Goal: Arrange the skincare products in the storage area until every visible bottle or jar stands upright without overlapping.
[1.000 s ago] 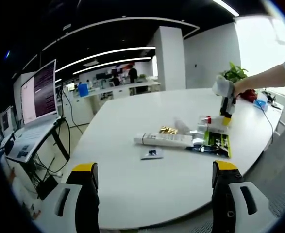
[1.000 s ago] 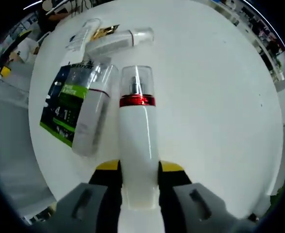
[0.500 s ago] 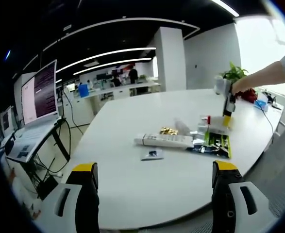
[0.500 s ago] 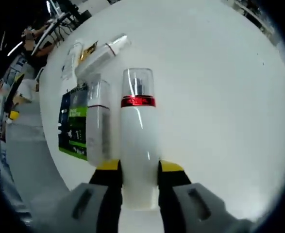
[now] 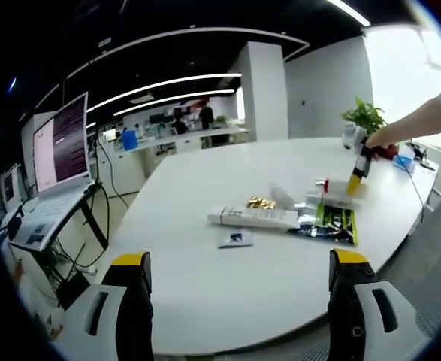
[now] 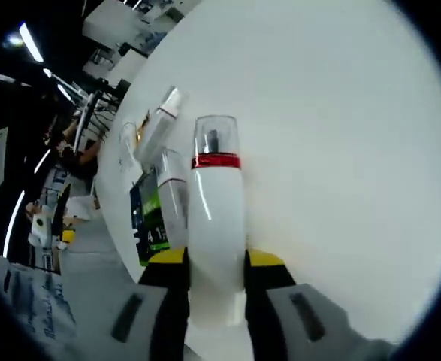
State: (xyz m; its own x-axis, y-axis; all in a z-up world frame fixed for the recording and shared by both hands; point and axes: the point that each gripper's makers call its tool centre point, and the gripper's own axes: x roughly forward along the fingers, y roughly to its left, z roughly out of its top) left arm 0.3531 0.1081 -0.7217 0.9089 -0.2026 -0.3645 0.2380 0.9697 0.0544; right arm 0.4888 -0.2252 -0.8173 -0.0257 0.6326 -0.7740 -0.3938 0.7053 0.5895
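Evidently clamped by right gripper [image 6: 215, 263]: white bottle [image 6: 215, 226], cap toward twelve o'clock, ready for standing; left gripper [image 5: 239, 286] spread apart, idle.

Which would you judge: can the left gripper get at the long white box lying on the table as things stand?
Probably yes. The left gripper is open and holds nothing, and bare table lies between it and the long white box.

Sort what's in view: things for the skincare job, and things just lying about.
For the job: white bottle with red band, held in the right gripper; lying bottle; long white tube.

Lying about: green-and-black packet, laptop, potted plant.
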